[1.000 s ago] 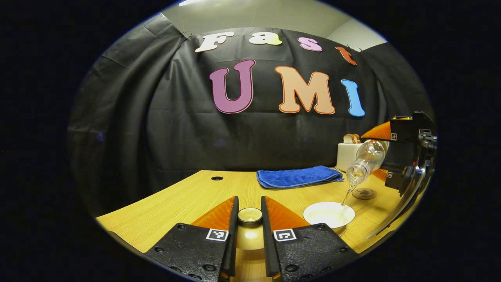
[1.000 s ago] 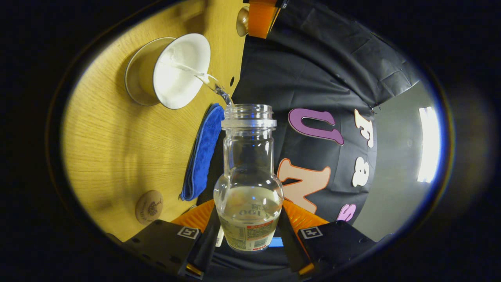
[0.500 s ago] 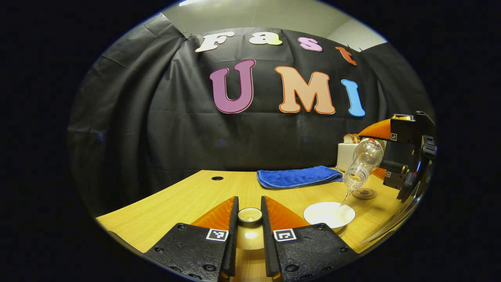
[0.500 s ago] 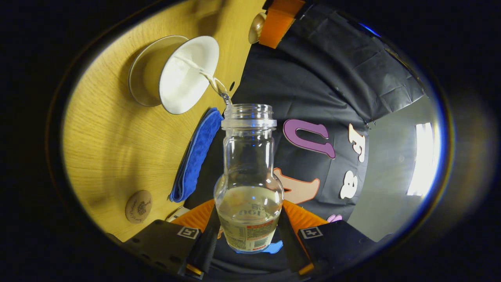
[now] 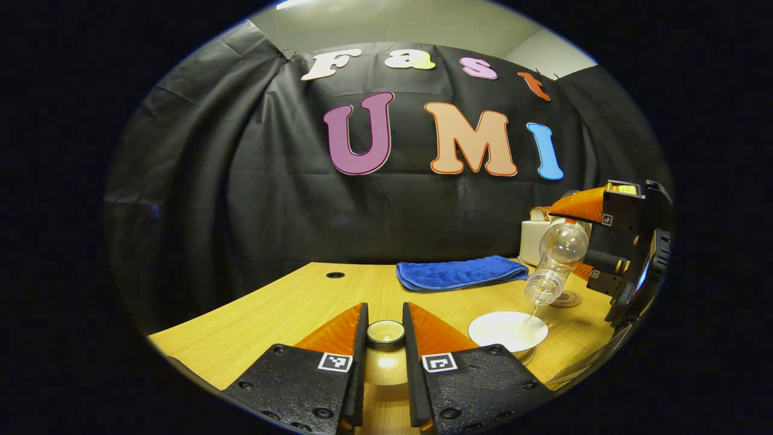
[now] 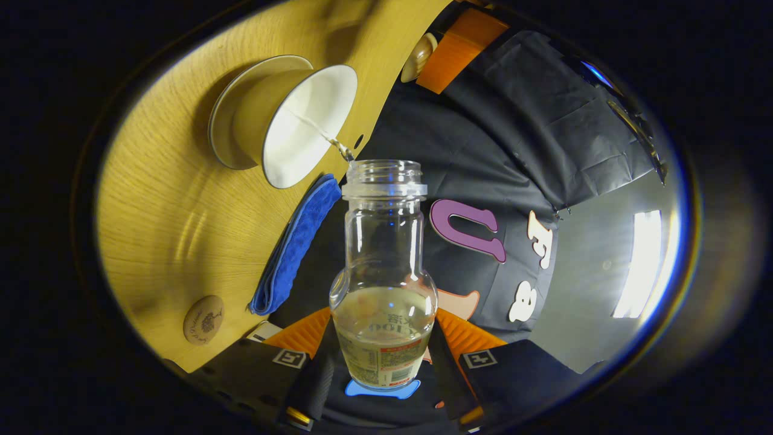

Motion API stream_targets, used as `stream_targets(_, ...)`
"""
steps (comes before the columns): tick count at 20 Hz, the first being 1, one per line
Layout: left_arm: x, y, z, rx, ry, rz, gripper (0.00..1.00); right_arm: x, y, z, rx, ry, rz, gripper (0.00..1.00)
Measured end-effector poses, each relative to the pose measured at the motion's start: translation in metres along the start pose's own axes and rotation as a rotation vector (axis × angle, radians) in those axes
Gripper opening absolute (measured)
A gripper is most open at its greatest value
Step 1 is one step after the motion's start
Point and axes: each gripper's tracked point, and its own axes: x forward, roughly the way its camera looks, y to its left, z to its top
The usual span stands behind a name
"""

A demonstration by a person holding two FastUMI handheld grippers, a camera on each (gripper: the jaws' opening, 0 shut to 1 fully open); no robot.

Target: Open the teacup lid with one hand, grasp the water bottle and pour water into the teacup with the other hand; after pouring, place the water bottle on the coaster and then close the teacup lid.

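Wooden surface (image 5: 290, 308) under dark booth cloth: pour under way, lid off.
Left hand-held gripper (image 5: 384, 338) pinched the teacup lid (image 5: 386, 332) by its knob, held aside at 9 o'clock of the open teacup (image 5: 507, 331). Right hand-held gripper (image 6: 381, 362) clamped the water bottle (image 6: 383, 290), tilted mouth-down; a thin stream fell into the teacup (image 6: 299, 124), water remaining in the bottle. Left to do, by my reading: right the bottle, set it on the coaster (image 6: 203, 319), replace the lid. Coaster (image 5: 565, 298) lay bare at 1 o'clock beyond the cup. Blue towel (image 5: 460, 272) at 11 o'clock and a white toaster (image 5: 534, 238) behind; neither seemed to block the route.
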Motion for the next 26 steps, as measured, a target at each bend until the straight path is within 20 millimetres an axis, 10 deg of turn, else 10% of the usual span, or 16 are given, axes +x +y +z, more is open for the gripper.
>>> stream_targets(11, 0.001, 0.000, 0.000, -0.001, 0.000, 0.001, 0.27, -0.009, 0.050, 0.002, 0.783, 0.114, 0.232, 0.76)
stream_targets(17, 0.002, -0.002, 0.000, -0.001, 0.001, 0.001, 0.27, -0.005, 0.041, -0.037, 1.283, 0.206, 0.205, 0.78)
stream_targets(26, 0.006, -0.005, -0.001, -0.001, 0.001, -0.005, 0.27, 0.002, 0.103, -0.108, 1.805, 0.407, 0.172, 0.79)
